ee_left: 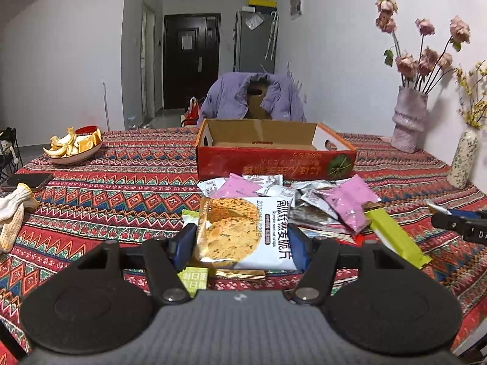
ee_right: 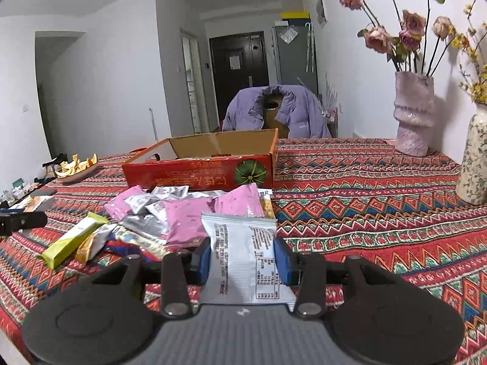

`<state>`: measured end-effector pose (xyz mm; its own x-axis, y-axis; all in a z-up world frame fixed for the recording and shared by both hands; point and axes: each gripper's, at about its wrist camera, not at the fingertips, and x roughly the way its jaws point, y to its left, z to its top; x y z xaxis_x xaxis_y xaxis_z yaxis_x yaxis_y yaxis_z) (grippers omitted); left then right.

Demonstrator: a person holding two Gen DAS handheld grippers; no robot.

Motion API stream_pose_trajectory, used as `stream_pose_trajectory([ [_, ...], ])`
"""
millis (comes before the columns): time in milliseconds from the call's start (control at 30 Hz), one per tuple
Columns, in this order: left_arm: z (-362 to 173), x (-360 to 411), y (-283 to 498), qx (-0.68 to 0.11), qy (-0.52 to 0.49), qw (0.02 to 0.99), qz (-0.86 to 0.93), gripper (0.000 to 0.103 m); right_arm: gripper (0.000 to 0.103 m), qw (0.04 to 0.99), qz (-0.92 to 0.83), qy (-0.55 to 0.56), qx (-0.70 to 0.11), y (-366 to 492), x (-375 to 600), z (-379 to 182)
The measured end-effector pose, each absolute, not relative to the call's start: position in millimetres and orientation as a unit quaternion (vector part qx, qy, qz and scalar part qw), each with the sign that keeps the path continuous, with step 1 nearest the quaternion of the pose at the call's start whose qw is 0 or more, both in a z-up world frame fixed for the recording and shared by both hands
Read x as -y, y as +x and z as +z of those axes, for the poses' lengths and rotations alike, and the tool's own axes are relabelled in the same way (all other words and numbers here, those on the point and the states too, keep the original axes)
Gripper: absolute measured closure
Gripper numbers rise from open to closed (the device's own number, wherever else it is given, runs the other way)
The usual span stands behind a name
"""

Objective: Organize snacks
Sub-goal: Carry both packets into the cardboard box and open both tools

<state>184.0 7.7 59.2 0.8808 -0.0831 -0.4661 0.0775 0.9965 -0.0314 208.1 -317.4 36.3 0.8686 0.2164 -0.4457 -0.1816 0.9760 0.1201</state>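
Snacks heaped on the bench, on its patterned red cloth, just in front of an open red cardboard box. Pile holds pink packets, silver sachets and a yellow-green bar lying at its right edge in the left wrist view.

Left tongs: blue pads pressed on both side edges of a cookie packet, printed face up, two round biscuits pictured. Packet held clear of the cloth, near side of the pile.

Right tongs: pads clamped on a white packet, back panel with small print facing the camera, top seam crimped. Held near the pile, at its right.

Box interior, as far as visible, shows bare cardboard; green fruit emblem at one end of the front wall.

Plate of orange peel far left. Pink vase with dried roses and a speckled vase at right by the wall. Purple jacket over a chair behind the box.
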Motion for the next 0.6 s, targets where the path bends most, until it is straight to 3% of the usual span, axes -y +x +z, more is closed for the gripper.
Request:
stream_pose_trajectory([
  [300,101.1,-6.5,210.6,-0.214,0.018,0.972,-0.097,0.040,0.062,0.966,0.129,0.031,-0.222,228.2,314.2,72.5],
  [600,142.6,-20.1,384.4,-0.257,0.020,0.960,-0.107,0.039,0.061,0.958,0.156,0.026,-0.237,371.5,303.7,132.5],
])
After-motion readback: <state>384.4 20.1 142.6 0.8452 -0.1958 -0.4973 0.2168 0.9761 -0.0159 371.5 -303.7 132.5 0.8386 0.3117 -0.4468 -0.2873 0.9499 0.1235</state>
